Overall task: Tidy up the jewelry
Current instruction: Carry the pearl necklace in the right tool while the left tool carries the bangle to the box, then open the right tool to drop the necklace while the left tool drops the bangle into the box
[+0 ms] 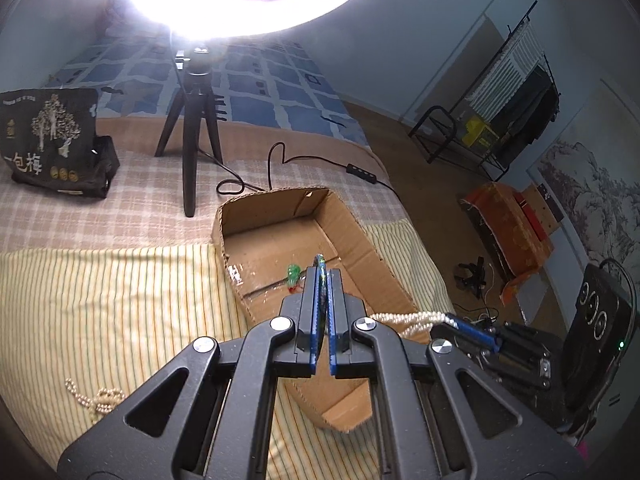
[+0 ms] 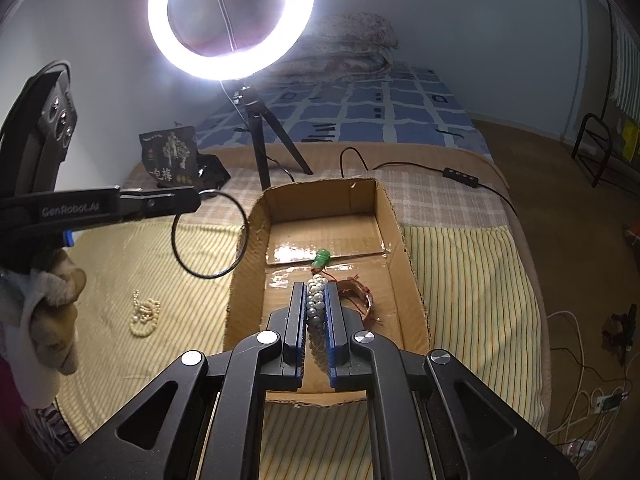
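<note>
the left gripper [image 1: 322, 270] has its jaws closed on a thin black bangle [image 2: 210, 235], which hangs as an upright ring over the left wall of the cardboard box [image 2: 404, 236]. in the left wrist view the bangle shows edge-on between the blue pads. the right gripper [image 2: 316, 292] has its jaws pinched on a bunch of pearl beads [image 2: 316, 300], held above the near half of the box. inside the box, a green pendant [image 2: 321, 258] lies on a strip of glossy tape near the middle, and a reddish-brown bracelet [image 2: 358, 294] lies just right of the right gripper's tips. a loose pearl necklace [image 2: 143, 314] sits in a heap on the yellow striped cloth [image 2: 120, 252] on the bed, left of the box and well apart from it. a ring light [image 2: 230, 20] on a tripod stands on the bed beyond the box, with a dark printed bag [image 2: 172, 156] to its left.
</note>
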Demonstrator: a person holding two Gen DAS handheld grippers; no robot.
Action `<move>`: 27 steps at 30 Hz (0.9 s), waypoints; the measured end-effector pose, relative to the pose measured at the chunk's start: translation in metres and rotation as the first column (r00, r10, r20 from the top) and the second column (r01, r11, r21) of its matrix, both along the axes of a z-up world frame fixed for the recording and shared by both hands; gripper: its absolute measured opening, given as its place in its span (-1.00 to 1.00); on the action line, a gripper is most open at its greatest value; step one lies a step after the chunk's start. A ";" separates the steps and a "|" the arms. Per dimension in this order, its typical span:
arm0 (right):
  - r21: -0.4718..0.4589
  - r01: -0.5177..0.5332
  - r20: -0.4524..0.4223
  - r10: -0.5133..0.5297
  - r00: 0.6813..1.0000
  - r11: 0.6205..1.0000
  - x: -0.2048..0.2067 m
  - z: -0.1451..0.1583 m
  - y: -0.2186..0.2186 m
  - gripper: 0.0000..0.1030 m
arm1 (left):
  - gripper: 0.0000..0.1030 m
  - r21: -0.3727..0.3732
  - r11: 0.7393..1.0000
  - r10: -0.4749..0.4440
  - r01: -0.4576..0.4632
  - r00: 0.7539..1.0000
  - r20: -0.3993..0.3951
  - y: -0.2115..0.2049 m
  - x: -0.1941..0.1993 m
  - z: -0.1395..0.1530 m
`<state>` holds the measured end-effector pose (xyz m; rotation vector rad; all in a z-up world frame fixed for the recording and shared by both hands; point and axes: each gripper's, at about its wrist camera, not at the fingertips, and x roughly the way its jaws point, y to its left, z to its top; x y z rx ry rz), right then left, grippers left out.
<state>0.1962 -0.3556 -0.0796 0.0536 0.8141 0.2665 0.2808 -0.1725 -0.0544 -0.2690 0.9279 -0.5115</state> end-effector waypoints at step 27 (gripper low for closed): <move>0.004 0.071 0.006 -0.071 0.997 0.997 0.000 -0.005 -0.017 0.17 | -0.42 0.052 0.999 0.002 -0.001 1.000 -0.011 -0.013 0.006 -0.008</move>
